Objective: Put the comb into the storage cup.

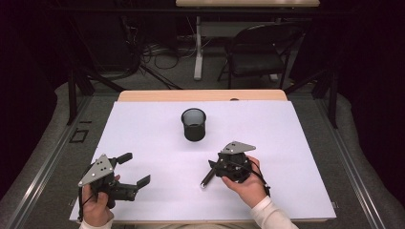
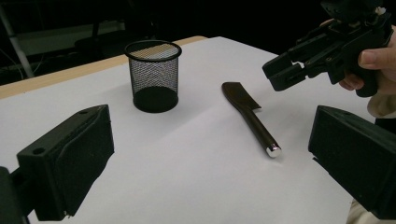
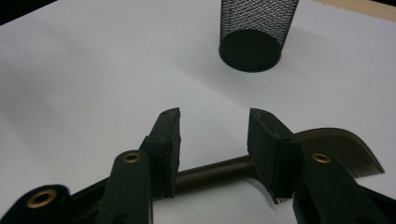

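Comb (image 2: 250, 116) lies flat on the white tabletop (image 1: 143, 129), a little way in front of the black mesh cup (image 1: 194, 124). The right gripper (image 3: 214, 140) hangs just over the comb's round handle with its jaws on each side, partly open and not squeezing it. The left gripper (image 1: 134, 168) sits well off to the left of the cup, wide open and holding nothing.
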A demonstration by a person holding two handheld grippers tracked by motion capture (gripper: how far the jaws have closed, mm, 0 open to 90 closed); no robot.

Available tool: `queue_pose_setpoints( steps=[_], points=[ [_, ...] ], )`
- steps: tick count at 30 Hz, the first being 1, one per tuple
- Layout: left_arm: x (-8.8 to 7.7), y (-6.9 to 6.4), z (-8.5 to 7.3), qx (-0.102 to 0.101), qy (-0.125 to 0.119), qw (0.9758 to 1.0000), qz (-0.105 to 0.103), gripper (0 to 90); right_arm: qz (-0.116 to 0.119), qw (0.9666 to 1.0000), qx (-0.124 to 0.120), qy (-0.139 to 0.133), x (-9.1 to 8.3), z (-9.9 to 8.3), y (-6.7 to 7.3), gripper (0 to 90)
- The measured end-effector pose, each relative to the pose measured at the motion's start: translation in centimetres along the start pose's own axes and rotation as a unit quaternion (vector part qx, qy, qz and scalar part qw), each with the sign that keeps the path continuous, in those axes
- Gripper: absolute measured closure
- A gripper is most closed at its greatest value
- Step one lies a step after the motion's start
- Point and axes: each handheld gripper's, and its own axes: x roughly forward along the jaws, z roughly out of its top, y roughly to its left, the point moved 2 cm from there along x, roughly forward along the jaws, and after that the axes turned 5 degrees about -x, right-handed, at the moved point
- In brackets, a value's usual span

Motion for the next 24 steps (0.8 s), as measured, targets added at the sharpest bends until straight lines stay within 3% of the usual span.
queue_pose_setpoints(
  steps=[13, 24],
  points=[
    [0.0, 0.1, 0.0, -0.001, 0.001, 1.0000, 0.000, 0.4, 0.019, 0.9998, -0.003, 0.002, 1.7, -0.2, 0.7, 58.4],
    [0.1, 0.1, -0.1, -0.002, 0.001, 1.0000, 0.000, 0.4, 0.031, 0.9991, 0.000, 0.030, 2.9, -0.7, 0.9, 71.9]
  ],
)
